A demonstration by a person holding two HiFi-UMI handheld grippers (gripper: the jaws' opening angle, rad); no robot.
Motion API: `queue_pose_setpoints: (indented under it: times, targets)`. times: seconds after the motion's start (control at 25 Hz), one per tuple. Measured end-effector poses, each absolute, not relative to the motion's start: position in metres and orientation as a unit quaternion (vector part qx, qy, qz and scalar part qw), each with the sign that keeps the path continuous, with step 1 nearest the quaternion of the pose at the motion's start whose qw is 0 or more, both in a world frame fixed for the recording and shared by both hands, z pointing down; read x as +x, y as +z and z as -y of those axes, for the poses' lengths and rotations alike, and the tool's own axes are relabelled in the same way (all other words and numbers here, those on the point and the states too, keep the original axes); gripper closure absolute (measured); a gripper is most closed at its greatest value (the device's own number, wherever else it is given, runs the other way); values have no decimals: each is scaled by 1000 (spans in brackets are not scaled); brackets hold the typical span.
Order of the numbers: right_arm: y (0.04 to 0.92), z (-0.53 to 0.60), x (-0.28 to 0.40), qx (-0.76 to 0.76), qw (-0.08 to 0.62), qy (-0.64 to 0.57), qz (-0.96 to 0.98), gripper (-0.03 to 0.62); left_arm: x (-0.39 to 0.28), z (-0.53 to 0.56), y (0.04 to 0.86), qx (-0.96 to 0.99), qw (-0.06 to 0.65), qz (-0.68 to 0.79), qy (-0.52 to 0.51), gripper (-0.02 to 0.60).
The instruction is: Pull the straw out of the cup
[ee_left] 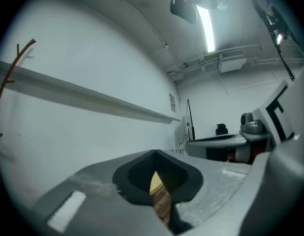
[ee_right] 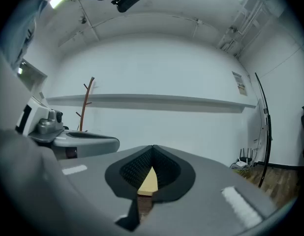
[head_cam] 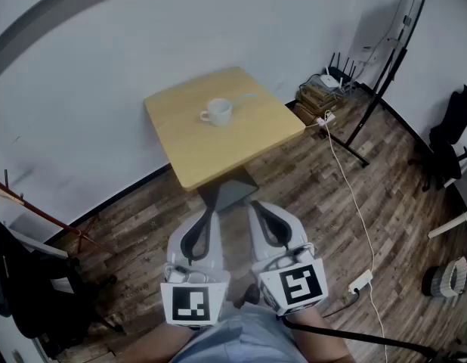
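Head view, looking steeply down: a small square wooden table (head_cam: 226, 153) stands against a white wall, well ahead of the person. On it sits a white cup (head_cam: 217, 113) with a pale straw (head_cam: 244, 96) slanting out of it toward the right. Low in the picture, the left gripper (head_cam: 210, 212) and right gripper (head_cam: 257, 206) are held level, side by side above the wood-plank floor (head_cam: 317, 195), well apart from the table. Each gripper view shows its jaws closed tip to tip, gripping nothing.
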State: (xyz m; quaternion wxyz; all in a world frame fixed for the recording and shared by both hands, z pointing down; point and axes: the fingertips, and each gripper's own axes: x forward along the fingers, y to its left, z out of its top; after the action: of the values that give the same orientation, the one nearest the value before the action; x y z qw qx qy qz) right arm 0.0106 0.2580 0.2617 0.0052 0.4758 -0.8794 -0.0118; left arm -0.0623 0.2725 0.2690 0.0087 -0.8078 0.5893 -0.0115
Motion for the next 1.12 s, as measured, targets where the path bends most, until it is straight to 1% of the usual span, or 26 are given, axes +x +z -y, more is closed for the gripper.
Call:
queue_pose_setpoints:
  times: [0.24, 0.64, 0.76, 0.96, 1.12]
  targets:
    - [271, -251, 28, 477, 7, -6, 879, 588, -44, -265, 275, -809, 5, -587, -22, 572]
    - [279, -240, 64, 467, -7, 11, 884, 588, -5, -254, 282, -807, 7, -589, -37, 572]
    - [280, -243, 70, 452, -19, 30, 891, 588, 5, -255, 287, -803, -2, -594, -44, 572]
    - [291, -233, 84, 457, -26, 44, 888, 586, 14, -252, 298, -801, -5, -596, -58, 572]
    - [303, -222, 86, 462, -19, 57, 885, 586, 9, -243, 307, -796, -19, -602, -66, 572]
